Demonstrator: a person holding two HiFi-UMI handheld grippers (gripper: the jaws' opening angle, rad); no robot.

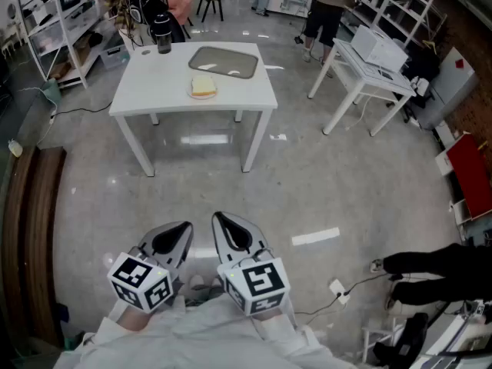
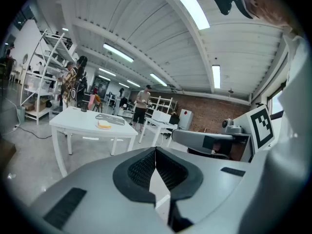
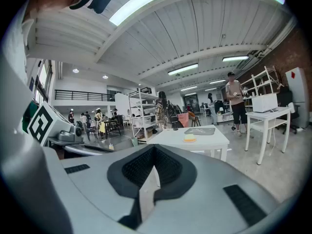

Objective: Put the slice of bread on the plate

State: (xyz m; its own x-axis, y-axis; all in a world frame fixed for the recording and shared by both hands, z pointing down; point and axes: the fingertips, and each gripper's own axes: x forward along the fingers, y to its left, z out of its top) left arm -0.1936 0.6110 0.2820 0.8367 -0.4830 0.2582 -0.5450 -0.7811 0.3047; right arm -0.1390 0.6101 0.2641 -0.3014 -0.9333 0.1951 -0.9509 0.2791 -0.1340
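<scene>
the pale yellow, square slice of bread lies flat on a small round plate on the white table, beside a grey tray. the left gripper and right gripper are well apart from it, each with jaws pressed together on nothing.

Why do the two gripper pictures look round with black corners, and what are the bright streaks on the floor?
Left gripper view: a wide-angle lens bows the white ribbed ceiling and blackens the corners; the long strip light is blown out white. Right gripper view: same bending and dark rim. Head view: light glares off the glossy grey floor beneath the white table.
</scene>
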